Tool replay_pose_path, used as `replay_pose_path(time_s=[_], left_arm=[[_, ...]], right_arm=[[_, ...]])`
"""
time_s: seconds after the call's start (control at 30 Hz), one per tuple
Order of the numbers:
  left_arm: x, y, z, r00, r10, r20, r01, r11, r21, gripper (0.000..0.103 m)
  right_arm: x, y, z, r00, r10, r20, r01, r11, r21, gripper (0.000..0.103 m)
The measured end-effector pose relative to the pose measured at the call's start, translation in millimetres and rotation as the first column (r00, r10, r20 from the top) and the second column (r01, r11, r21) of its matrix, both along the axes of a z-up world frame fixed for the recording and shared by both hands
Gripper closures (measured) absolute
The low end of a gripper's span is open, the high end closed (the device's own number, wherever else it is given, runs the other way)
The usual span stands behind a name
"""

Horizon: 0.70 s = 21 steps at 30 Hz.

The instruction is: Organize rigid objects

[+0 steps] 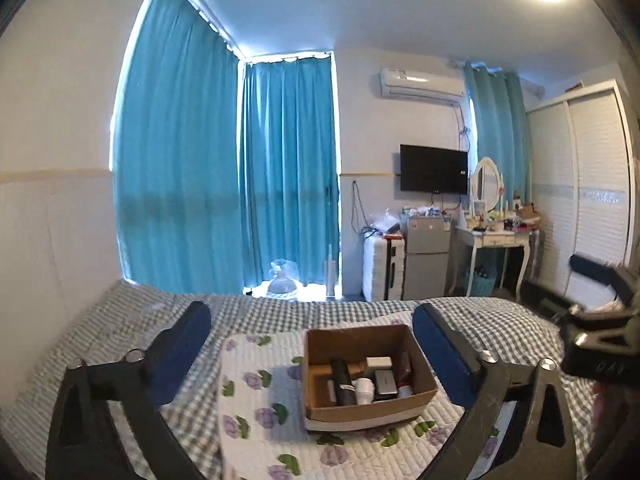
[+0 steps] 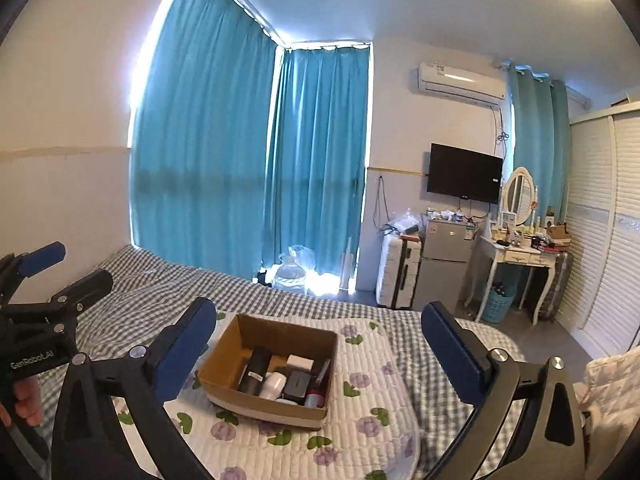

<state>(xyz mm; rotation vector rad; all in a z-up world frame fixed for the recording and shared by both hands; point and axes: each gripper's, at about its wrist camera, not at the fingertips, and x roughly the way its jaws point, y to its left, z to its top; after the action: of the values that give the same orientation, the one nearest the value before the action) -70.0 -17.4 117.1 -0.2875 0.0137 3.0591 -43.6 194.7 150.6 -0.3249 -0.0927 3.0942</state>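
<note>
An open cardboard box point(image 1: 320, 410) point(image 2: 224, 360) sits on a white quilted mat with purple flowers point(image 1: 248, 400) point(image 2: 368, 392) on the bed. In it lie several small rigid things: a black cylinder point(image 1: 344, 380) point(image 2: 256, 370), a white cup point(image 1: 365, 389) point(image 2: 274, 385), a white box point(image 1: 378, 362) point(image 2: 300, 362) and a dark case point(image 1: 385, 383) point(image 2: 298, 384). My left gripper point(image 1: 312, 312) is open and empty above the box. My right gripper point(image 2: 320, 312) is open and empty above it too. Each gripper shows in the other's view, at the right edge point(image 1: 592, 280) and at the left edge point(image 2: 68, 272).
The bed has a grey checked sheet point(image 1: 120, 320) point(image 2: 160, 292). Teal curtains point(image 1: 224, 176) hang behind it. Beyond the bed stand a water jug point(image 1: 282, 284), a white suitcase point(image 1: 382, 266), a small fridge point(image 1: 426, 256), a dressing table point(image 1: 496, 240) and a white wardrobe point(image 1: 588, 184).
</note>
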Motion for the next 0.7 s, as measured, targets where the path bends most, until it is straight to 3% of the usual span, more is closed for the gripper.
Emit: replay_pose_path(time_s=[0.13,0.33,0.47,0.57,0.7], left_arm=[[-2.6,5.1,-33.9,1.0,-0.006,0.016,0.006,1.0,0.003,0.0],[-18.4,21.3,-87.9,0.999,0.048,0.01,-0.046,0.991,-0.122,0.0],[-24.2,11.3,-108.6,0.998,0.052,0.04,-0.049,0.996,-0.075,0.0],[-27.7,7.9,-118.7,0.996,0.05,0.072,-0.046,0.997,-0.056,0.0],[-23.4,9.7,-122.5,0.997,0.066,0.042,-0.063,0.996,-0.07,0.0]], right_arm=[[-19.8,-3.5,-44.2,1.0,0.028,0.001,-0.028,1.0,-0.006,0.0],[-44.5,1.1,-116.1,1.0,-0.002,0.019,0.002,1.0,-0.029,0.0],[-52.6,2.6,-156.4,0.997,-0.064,0.03,0.065,0.998,-0.011,0.0],[-60.8,5.5,-171.4,0.995,-0.074,0.06,0.075,0.997,-0.013,0.0],[-63.6,9.8,-176.4,0.994,-0.087,0.067,0.089,0.995,-0.034,0.0]])
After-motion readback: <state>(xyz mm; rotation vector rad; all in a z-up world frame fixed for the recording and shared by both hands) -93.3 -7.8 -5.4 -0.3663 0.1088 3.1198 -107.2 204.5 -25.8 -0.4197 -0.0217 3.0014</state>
